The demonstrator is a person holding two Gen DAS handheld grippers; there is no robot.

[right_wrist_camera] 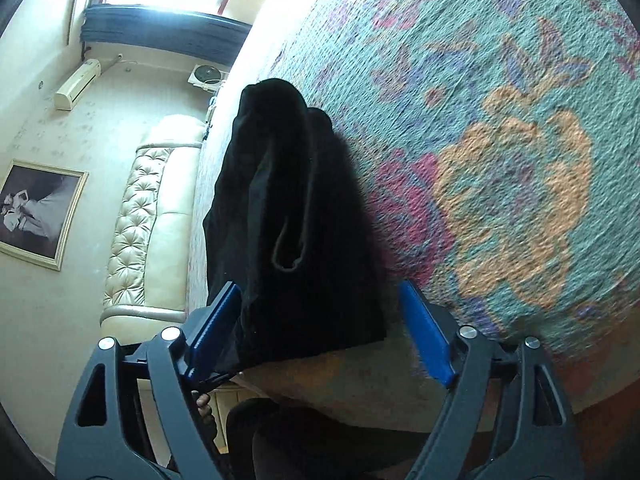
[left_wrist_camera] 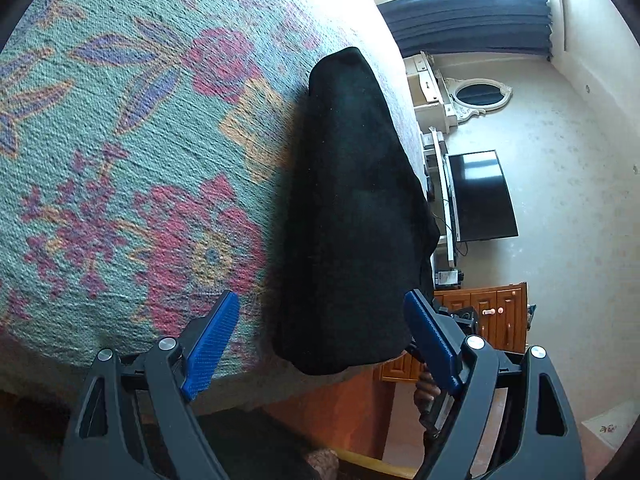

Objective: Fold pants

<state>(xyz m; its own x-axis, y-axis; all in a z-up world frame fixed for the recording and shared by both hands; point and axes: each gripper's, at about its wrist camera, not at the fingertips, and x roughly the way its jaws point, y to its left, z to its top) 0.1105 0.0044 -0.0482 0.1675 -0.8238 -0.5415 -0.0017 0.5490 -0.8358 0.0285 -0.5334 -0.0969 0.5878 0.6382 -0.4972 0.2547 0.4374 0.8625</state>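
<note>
Left wrist view: the black pants (left_wrist_camera: pixel 352 216) lie folded lengthwise on the bed (left_wrist_camera: pixel 120 160), running toward 12 o'clock. Soft, limp, light; pinch the near edge. Your left hand-held gripper (left_wrist_camera: pixel 320 340) and right hand-held gripper (right_wrist_camera: pixel 316 332) gape wide, gripping nothing.

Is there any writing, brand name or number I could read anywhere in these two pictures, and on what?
None can be read.
White label below the television: print too small to read.
Black pants, floral bedspread and air conditioner: no lettering visible.
</note>
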